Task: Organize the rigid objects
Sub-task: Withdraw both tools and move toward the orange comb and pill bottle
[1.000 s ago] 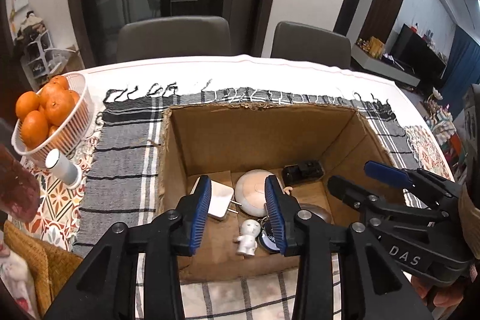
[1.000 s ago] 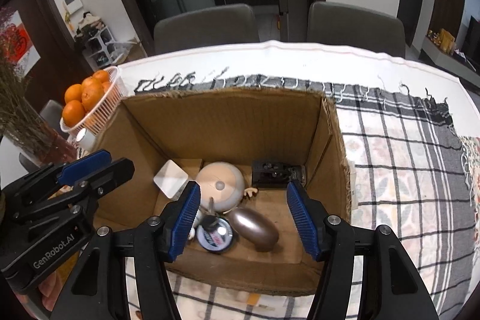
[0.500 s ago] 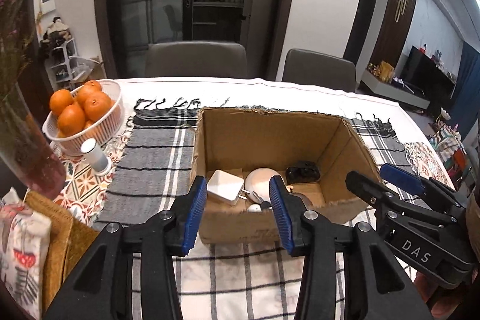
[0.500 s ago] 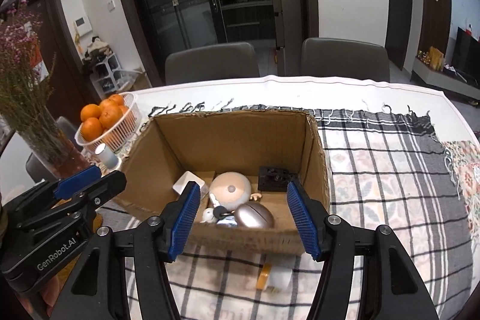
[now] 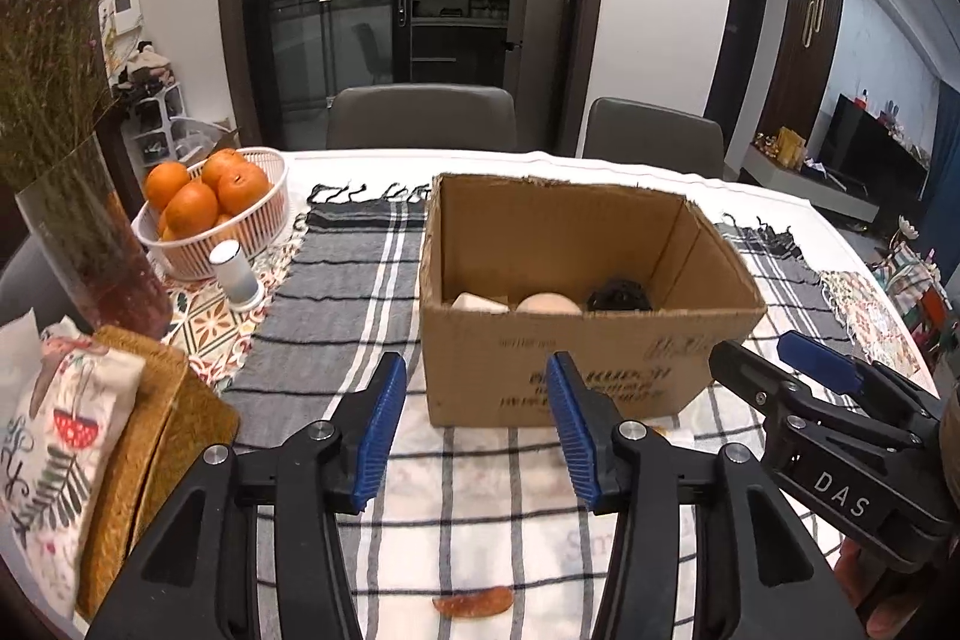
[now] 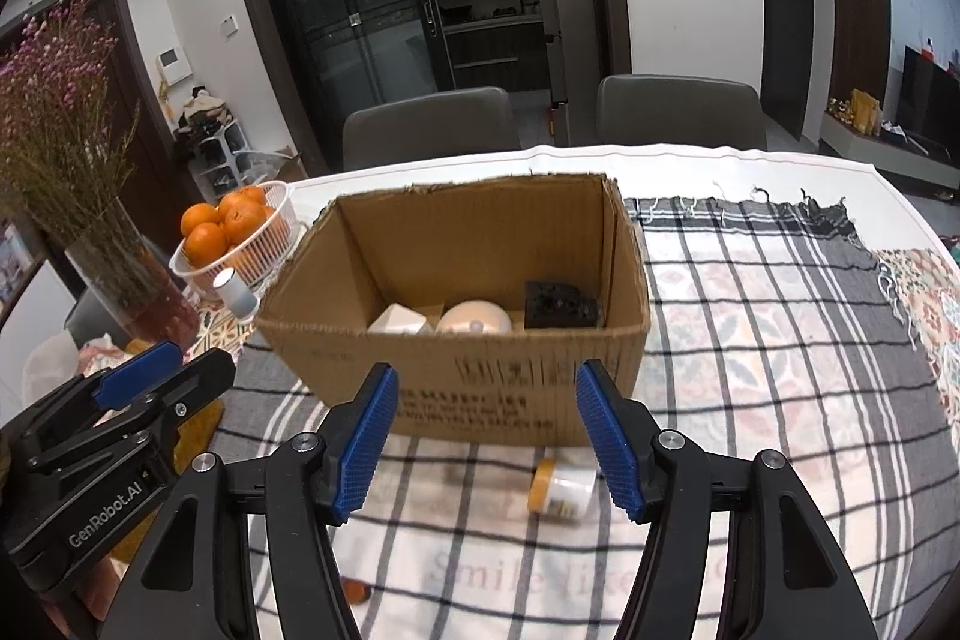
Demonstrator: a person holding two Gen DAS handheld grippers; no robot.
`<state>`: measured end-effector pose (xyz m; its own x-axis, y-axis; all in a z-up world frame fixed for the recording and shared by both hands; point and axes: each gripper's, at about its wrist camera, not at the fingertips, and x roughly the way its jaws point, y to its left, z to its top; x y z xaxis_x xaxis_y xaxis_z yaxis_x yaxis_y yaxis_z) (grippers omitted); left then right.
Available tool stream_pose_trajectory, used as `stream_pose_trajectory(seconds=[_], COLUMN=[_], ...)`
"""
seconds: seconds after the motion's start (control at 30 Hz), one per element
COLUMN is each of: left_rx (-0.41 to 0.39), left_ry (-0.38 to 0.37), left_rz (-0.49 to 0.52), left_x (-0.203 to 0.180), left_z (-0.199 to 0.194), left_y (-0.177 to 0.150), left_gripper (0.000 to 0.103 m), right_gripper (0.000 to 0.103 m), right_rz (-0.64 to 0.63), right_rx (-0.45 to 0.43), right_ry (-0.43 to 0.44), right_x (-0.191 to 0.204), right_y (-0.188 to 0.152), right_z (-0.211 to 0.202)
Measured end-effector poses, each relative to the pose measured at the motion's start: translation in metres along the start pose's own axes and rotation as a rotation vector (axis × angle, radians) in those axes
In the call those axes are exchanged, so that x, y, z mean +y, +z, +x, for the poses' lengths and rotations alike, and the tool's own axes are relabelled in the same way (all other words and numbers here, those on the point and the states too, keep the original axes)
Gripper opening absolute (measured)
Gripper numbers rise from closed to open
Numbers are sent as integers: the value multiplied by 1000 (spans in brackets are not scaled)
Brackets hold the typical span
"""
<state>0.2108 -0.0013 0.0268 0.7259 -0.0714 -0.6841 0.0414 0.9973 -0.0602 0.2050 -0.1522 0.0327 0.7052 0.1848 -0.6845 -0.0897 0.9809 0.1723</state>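
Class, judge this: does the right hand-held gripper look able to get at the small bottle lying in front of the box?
Probably yes: the bottle lies on bare cloth just beyond the open right hand-held gripper, with nothing between them.

Even indoor light, mild motion blur (fisheye-bent edges, dark corners).

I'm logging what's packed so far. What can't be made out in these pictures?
- Brown cardboard box floor, both views: the near wall hides it.
- Box print, right wrist view: blurred.
- Small white yellow-capped bottle: label unreadable.
- Orange scrap, left wrist view: too small.
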Motion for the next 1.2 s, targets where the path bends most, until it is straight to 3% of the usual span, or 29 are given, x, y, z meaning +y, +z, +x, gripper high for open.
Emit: stream_pose_trajectory(seconds=[0.3,0.6,0.97,1.2], left_rx=[88,230,409,508], left_ry=[5,-23,-38,-70], left_rz=[-41,-56,-57,-76], left_x=[0,-7,-10,-12], left_z=[4,13,26,40], left_y=[-32,-60,-73,-82], left_gripper=[50,52,55,59], right_gripper=[65,71,71,71], right_rz=[22,29,40,66], right_rx=[81,193,386,450], right_ry=[17,-10,-36,-43], right_x=[-6,-18,-24,-34], right_y=[-23,-36,-45,-47], right_z=[9,20,37,48])
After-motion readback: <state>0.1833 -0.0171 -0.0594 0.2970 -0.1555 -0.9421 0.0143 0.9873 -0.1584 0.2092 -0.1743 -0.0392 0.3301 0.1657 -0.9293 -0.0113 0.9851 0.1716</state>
